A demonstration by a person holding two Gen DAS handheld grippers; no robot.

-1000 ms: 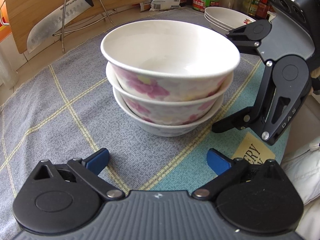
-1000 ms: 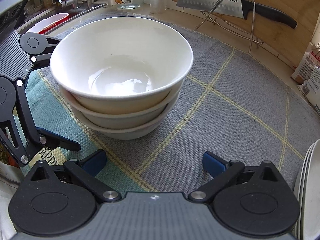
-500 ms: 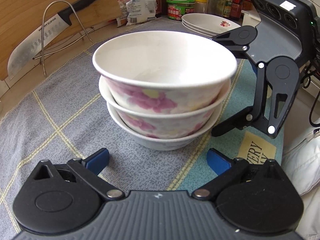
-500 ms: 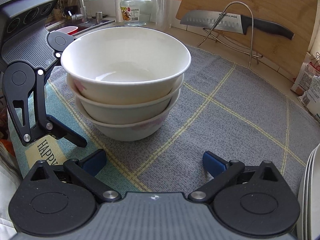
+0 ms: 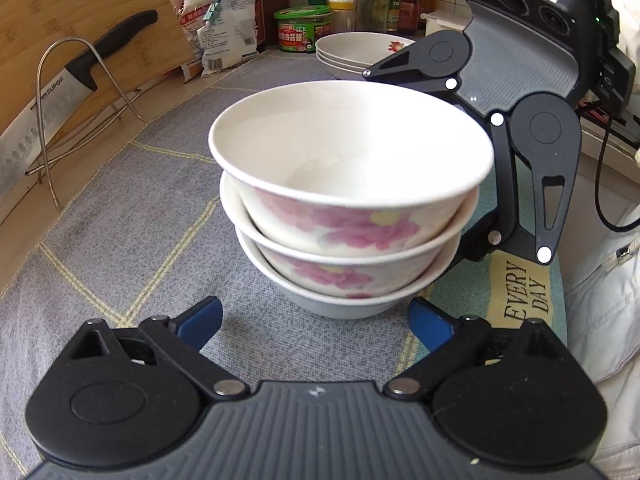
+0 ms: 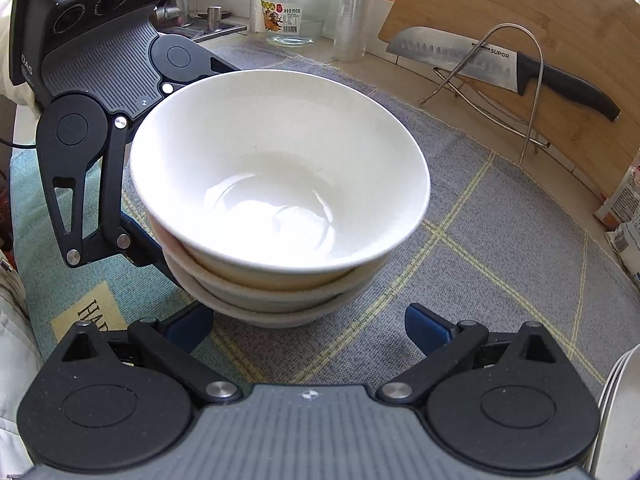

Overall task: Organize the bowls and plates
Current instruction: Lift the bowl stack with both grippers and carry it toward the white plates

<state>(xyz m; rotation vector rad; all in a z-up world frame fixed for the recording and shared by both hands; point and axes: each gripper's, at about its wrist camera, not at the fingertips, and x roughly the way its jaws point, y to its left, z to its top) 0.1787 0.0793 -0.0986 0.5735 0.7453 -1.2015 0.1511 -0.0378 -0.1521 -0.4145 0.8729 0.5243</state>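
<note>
A stack of three white bowls with pink flowers [image 5: 348, 216] stands on the grey checked mat [image 5: 120, 216]; it also shows in the right wrist view [image 6: 280, 200]. My left gripper [image 5: 316, 320] is open, its blue fingertips [image 5: 200, 316] on either side of the bottom bowl's base. My right gripper [image 6: 308, 324] is open, close against the stack from the other side. Each gripper shows in the other's view: the right one [image 5: 516, 128] beyond the bowls, the left one [image 6: 100, 128] at the left. A stack of white plates [image 5: 360, 50] stands at the back.
A knife [image 6: 500, 68] rests on a wire rack [image 5: 72, 112] against a wooden cutting board [image 6: 540, 40]. Food bags [image 5: 224, 36], jars and bottles [image 5: 372, 4] line the back. A glass jar [image 6: 298, 12] stands near the sink. White plate edges [image 6: 616, 412] show at the right.
Both grippers have closed in on the bowl stack from opposite sides and dropped lower, so the stack fills more of each view. Both stay open.
</note>
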